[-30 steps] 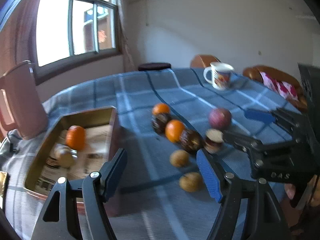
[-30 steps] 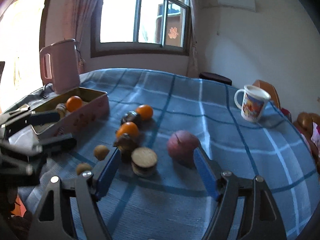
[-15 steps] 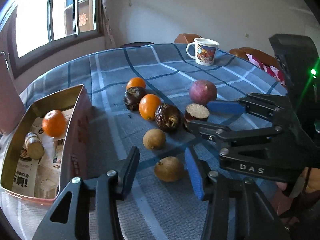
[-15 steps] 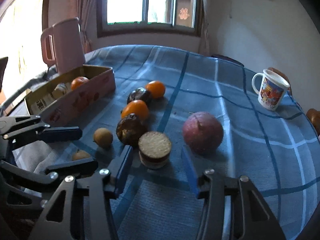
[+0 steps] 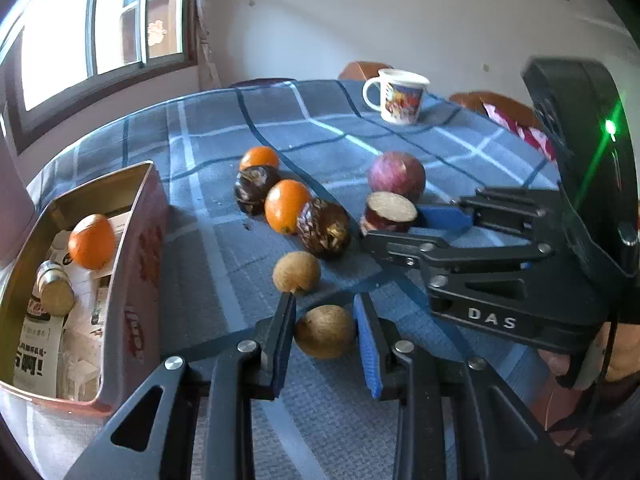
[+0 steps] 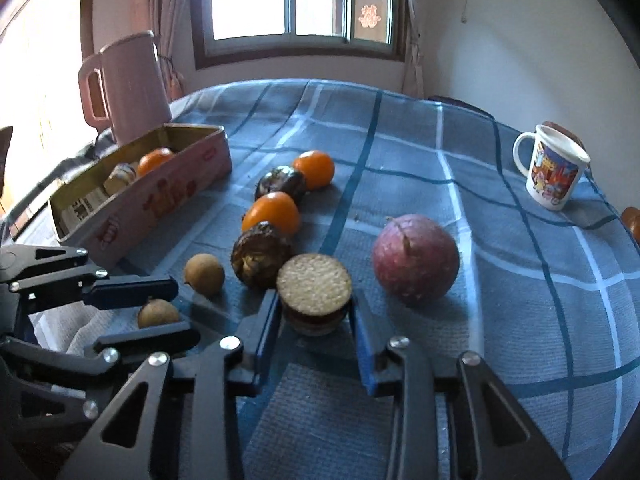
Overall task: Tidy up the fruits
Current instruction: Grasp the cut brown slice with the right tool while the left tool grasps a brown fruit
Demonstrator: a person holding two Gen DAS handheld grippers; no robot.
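left claw (image 5: 325, 334) clamped on brown fruit (image 5: 325, 331) | right claw (image 6: 313, 316) clamped on cut fruit (image 6: 314, 294) between pads | both likely light, firm; gripped at sides

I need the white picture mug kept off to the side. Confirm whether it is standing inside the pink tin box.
No: the white picture mug stands on the blue checked tablecloth, far from the pink tin box.
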